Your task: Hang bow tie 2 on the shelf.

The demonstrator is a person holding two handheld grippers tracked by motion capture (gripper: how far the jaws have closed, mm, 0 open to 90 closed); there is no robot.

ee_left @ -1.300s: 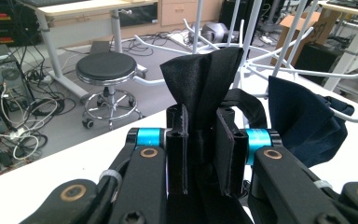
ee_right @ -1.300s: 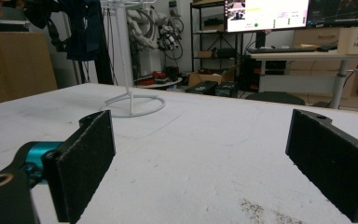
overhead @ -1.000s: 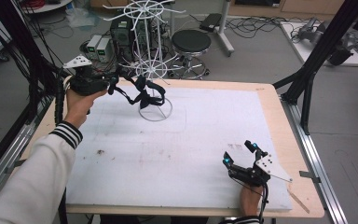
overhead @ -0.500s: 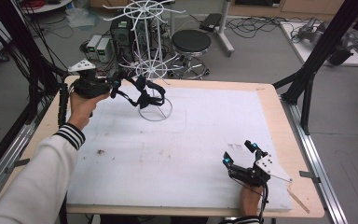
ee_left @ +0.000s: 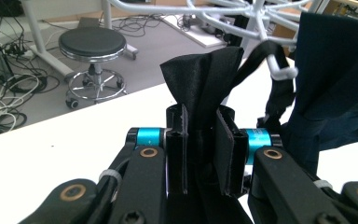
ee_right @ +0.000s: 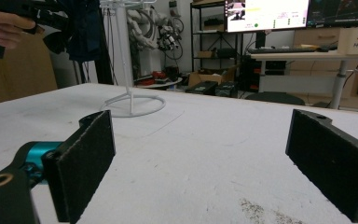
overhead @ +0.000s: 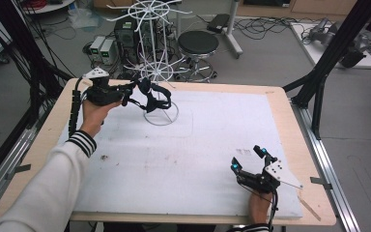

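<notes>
While your left gripper (ee_left: 200,140) clamps a black strap (ee_left: 205,79) beside the white wire rack (overhead: 158,72), your right gripper (ee_right: 200,163) rests wide apart on the table (overhead: 183,159).

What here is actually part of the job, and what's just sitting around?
Part of the job:
- left gripper, shut on the black strap
- white wire rack, where the strap hooks on

Just sitting around:
- right gripper, open, resting on the table
- stool
- cables on the floor

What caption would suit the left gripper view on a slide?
Left tongs shut on a black fabric strap looped over a hook of the white wire rack, above the white table.
</notes>
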